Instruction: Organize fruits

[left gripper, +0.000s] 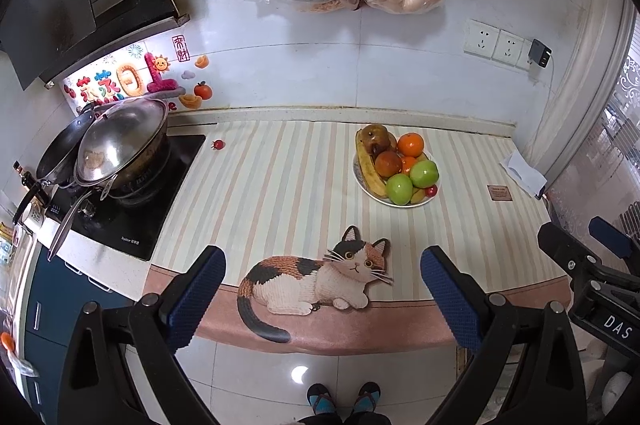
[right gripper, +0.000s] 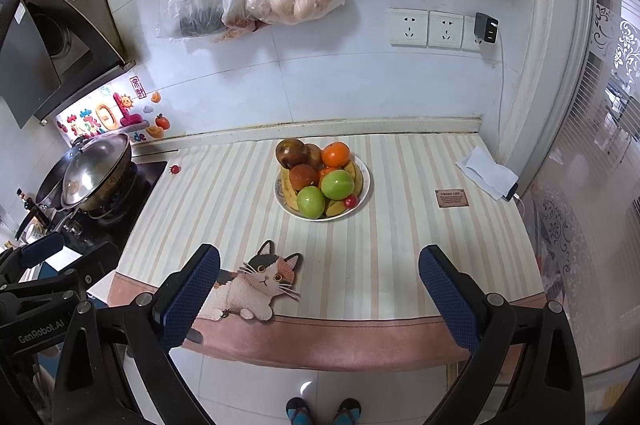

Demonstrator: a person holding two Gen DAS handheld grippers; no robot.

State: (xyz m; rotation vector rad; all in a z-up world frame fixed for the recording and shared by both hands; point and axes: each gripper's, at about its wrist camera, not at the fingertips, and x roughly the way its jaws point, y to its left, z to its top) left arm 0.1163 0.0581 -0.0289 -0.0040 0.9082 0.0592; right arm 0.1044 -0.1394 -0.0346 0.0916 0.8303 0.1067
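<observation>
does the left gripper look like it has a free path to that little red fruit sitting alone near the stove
Probably yes. The left gripper is open and held back off the counter edge, and the small red fruit lies alone on bare striped mat beside the stove, with nothing between them.

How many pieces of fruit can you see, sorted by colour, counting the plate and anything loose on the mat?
Green: 2, apples on the plate
Orange: 2, the second mostly hidden
Brownish red: 3
Yellow: 2 bananas, partly hidden
Small red: 2, one on the plate, one loose by the stove
Total: 11 visible
</observation>
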